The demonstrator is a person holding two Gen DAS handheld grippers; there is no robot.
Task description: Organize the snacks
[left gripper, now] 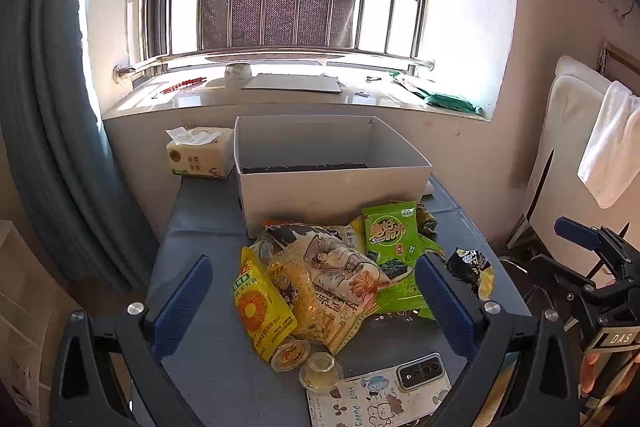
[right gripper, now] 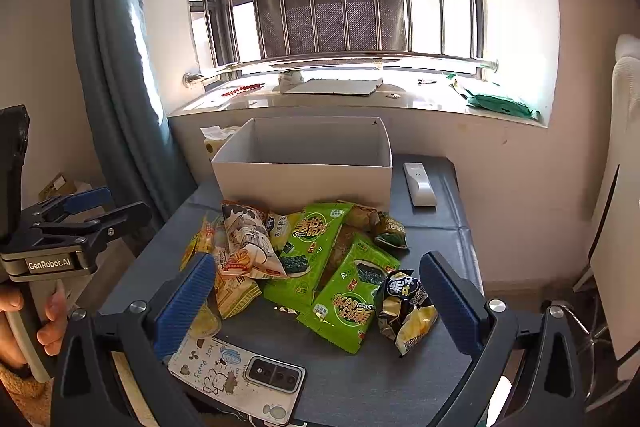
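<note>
A pile of snack bags lies on the dark table (left gripper: 200, 367) in front of an open white box (left gripper: 332, 187). In the left wrist view it holds a yellow bag (left gripper: 260, 311), a beige printed bag (left gripper: 336, 279), a green seaweed bag (left gripper: 394, 259), a dark crumpled bag (left gripper: 472, 267) and two small jelly cups (left gripper: 320, 371). My left gripper (left gripper: 316, 303) is open above the near side of the pile. My right gripper (right gripper: 316, 291) is open over two green seaweed bags (right gripper: 344, 303) and the dark bag (right gripper: 408, 311). The box (right gripper: 304, 179) looks empty.
A phone in a cartoon case (right gripper: 236, 383) lies at the table's near edge. A tissue pack (left gripper: 200, 155) stands left of the box and a white remote (right gripper: 418, 185) lies to its right. A windowsill and window run behind. A blue curtain hangs on the left.
</note>
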